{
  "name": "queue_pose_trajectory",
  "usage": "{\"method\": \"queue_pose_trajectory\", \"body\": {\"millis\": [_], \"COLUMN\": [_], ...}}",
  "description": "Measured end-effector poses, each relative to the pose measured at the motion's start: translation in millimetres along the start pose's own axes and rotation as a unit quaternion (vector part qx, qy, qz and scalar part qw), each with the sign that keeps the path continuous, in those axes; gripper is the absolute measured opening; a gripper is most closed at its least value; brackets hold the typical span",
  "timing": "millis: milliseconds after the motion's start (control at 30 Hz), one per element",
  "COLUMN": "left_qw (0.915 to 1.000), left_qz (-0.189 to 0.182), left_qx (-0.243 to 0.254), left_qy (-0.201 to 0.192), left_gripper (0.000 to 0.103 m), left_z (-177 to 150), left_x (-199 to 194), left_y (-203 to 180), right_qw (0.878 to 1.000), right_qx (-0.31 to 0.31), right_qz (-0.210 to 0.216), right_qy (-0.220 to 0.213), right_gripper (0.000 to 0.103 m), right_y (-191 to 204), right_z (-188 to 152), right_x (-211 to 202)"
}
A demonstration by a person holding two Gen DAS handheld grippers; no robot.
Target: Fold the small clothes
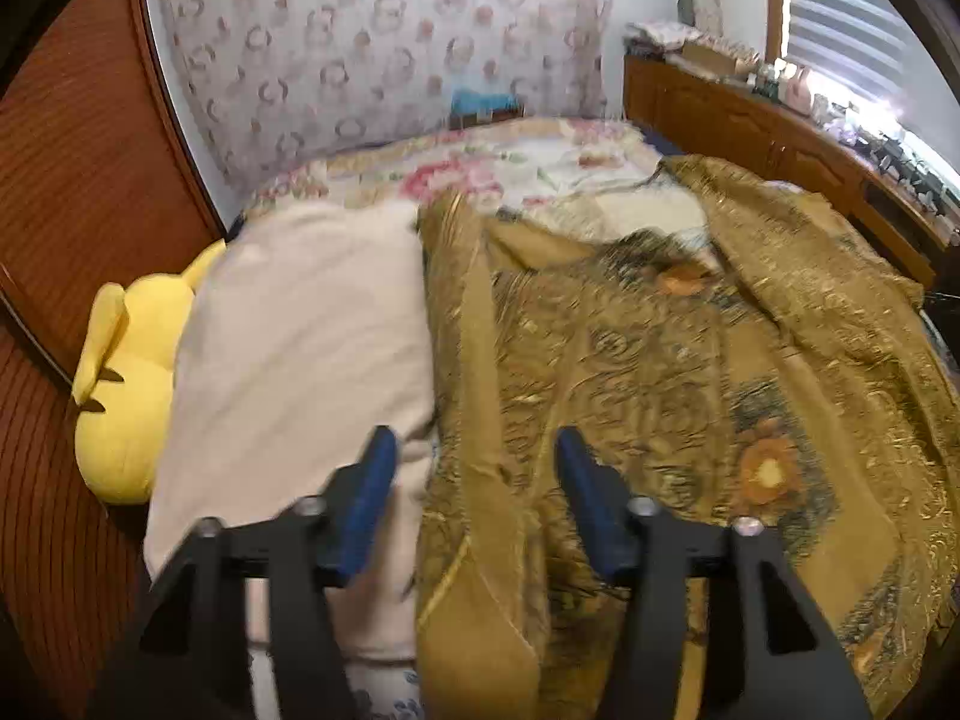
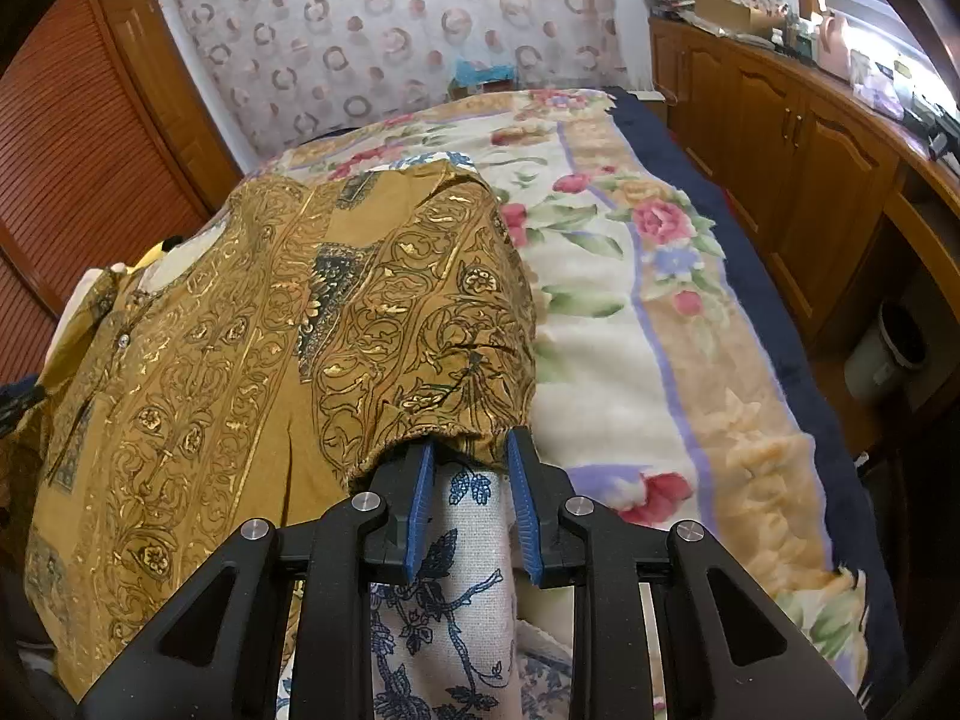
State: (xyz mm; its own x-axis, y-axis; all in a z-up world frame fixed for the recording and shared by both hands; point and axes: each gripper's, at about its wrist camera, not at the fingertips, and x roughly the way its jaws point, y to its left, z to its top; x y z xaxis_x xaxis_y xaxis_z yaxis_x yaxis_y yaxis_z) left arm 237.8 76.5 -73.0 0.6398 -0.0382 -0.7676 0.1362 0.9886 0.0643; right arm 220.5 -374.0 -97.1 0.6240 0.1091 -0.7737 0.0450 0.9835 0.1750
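Mustard-gold shirt [image 2: 240, 360] is lying spread on the bed [image 2: 660, 360], soft, light and likely floppy, best taken by hems and sleeve cuffs. Gold scrollwork and dark panels are covering it. Right gripper [image 2: 471, 450] fingers are standing narrow, pinching the sleeve cuff. Left gripper [image 1: 474, 450] fingers are standing apart, straddling the shirt's near edge beside a cream pillow [image 1: 300, 330], gripping nothing.

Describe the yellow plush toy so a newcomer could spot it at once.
Start at the bed with the floral blanket, then go to the side by the slatted wooden doors. Wedged between those doors and a plain cream pillow lies the yellow plush toy. It is the only bright, plain yellow thing there; the mustard shirt nearby is darker and patterned in gold.
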Motion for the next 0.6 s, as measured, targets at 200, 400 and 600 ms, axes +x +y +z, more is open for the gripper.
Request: {"method": "queue_pose_trajectory", "body": {"millis": [200,400,600], "left_qw": [0.9978,0.9968,0.9943], "left_qz": [0.034,0.027,-0.026], "left_qx": [-0.055,-0.065,-0.04], "left_qy": [-0.014,-0.037,-0.096], "left_gripper": [0.017,0.028,0.051], "left_z": [-6,-14,-9], "left_x": [-7,-25,-65], "left_y": [39,42,22], "right_qw": [0.999,0.999,0.997], "right_qx": [-0.019,-0.015,-0.029], "right_qz": [-0.022,-0.019,-0.027], "right_qy": [-0.015,-0.029,-0.064], "right_gripper": [0.004,0.003,0.001], "right_y": [3,1,16], "right_z": [-2,1,14], "right_x": [-5,-8,-21]}}
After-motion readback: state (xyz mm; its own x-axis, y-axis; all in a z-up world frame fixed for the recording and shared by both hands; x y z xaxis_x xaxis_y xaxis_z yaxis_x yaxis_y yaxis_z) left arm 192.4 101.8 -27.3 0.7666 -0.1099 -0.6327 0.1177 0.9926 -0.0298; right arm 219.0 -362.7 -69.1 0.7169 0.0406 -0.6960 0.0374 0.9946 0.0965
